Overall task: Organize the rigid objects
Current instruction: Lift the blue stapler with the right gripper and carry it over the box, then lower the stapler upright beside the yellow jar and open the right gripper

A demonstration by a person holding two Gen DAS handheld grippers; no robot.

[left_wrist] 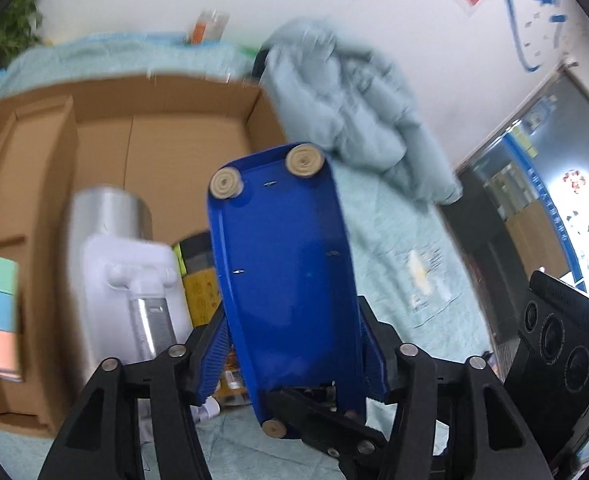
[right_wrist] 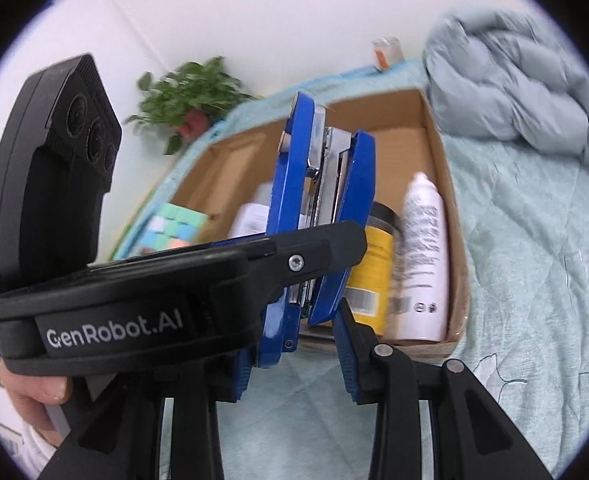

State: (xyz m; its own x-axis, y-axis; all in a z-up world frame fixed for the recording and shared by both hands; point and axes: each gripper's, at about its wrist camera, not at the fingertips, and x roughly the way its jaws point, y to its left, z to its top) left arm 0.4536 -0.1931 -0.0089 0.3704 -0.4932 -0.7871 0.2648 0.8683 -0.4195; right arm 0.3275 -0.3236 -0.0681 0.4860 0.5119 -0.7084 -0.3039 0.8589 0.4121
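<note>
My left gripper (left_wrist: 294, 348) is shut on a blue stapler (left_wrist: 286, 264), whose underside with round beige feet faces the camera, held above the bed in front of the cardboard box (left_wrist: 106, 128). In the right wrist view the left gripper (right_wrist: 314, 248) crosses from the left and clamps the stapler (right_wrist: 318, 216) on edge, its metal core showing. My right gripper (right_wrist: 294, 356) is open just below the stapler, its blue pads on either side of the lower end; I cannot tell if they touch it. The box (right_wrist: 434, 136) holds a pastel cube (right_wrist: 174, 224), a yellow jar (right_wrist: 374, 264) and a white spray can (right_wrist: 422, 256).
A crumpled pale-blue duvet (right_wrist: 514, 80) lies to the right of the box on the teal bedspread (right_wrist: 534, 264). A potted plant (right_wrist: 186, 100) stands at the wall behind. In the left view a white and silver bottle (left_wrist: 122, 264) lies in the box.
</note>
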